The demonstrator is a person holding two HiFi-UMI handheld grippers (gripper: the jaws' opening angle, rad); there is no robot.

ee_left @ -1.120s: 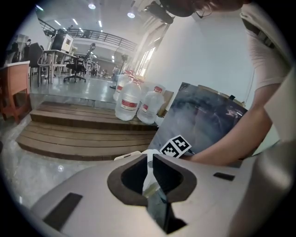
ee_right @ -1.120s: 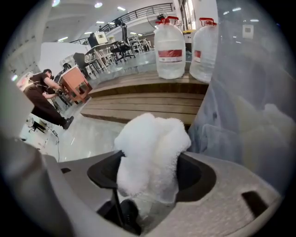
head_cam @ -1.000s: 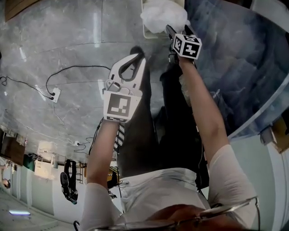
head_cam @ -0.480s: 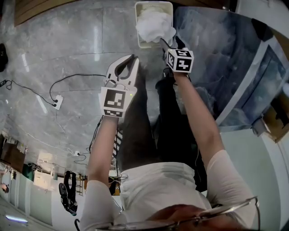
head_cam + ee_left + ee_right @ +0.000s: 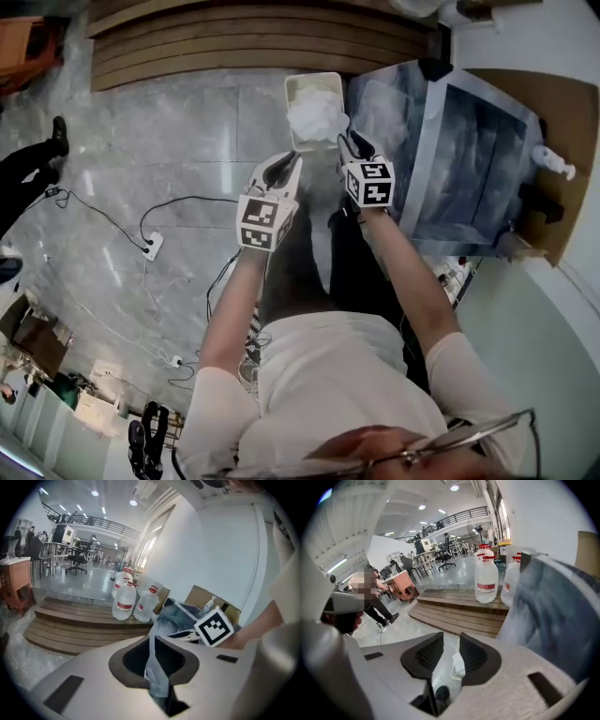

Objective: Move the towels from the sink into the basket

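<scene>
A white towel (image 5: 317, 120) lies bunched in the pale basket (image 5: 292, 92) on the marble floor, straight ahead of the person's feet. My right gripper (image 5: 345, 141) hangs high above it. Its jaws have just been closing and stand a narrow gap apart with nothing between them. In the right gripper view (image 5: 451, 637) that gap shows only the floor and the towel (image 5: 457, 663) far below. My left gripper (image 5: 293, 159) hovers beside it, left of the basket line, with its tips touching and nothing held (image 5: 153, 638). The blue-grey covered sink counter (image 5: 469, 150) stands to the right.
Wooden steps (image 5: 262, 42) run behind the basket, with large water jugs (image 5: 124, 599) on them. A cable and socket (image 5: 150, 246) lie on the floor at left, where another person's legs (image 5: 28, 164) show. A soap bottle (image 5: 553, 161) stands on the counter's far side.
Both grippers have lifted well up and away from the basket. The right one has left the white towel behind in it. The basket now looks smaller and farther off.
</scene>
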